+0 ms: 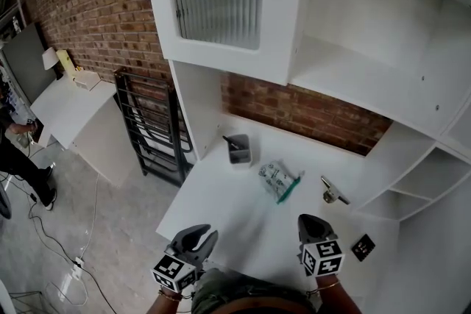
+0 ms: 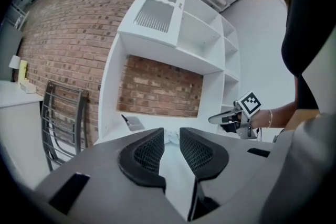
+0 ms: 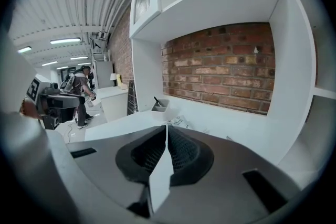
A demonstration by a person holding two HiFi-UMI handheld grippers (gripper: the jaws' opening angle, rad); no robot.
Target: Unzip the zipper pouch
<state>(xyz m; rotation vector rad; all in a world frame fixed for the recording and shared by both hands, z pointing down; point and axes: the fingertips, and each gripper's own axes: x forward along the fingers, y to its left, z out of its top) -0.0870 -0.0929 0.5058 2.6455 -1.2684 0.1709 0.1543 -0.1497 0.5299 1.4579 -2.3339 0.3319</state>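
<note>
The zipper pouch, pale and patterned with a green zipper edge, lies flat on the white table, in the middle toward the back. Both grippers hover over the table's near edge, well short of it. My left gripper sits at the near left; in the left gripper view its jaws stand a narrow gap apart with nothing between them, and the pouch shows far off through the gap. My right gripper is at the near right, shut and empty, with the pouch just beyond its tips.
A small grey bin holding a dark pen stands at the table's back left. A metal object lies right of the pouch and a small black item at the near right. White shelving surrounds the table; a black metal rack stands left.
</note>
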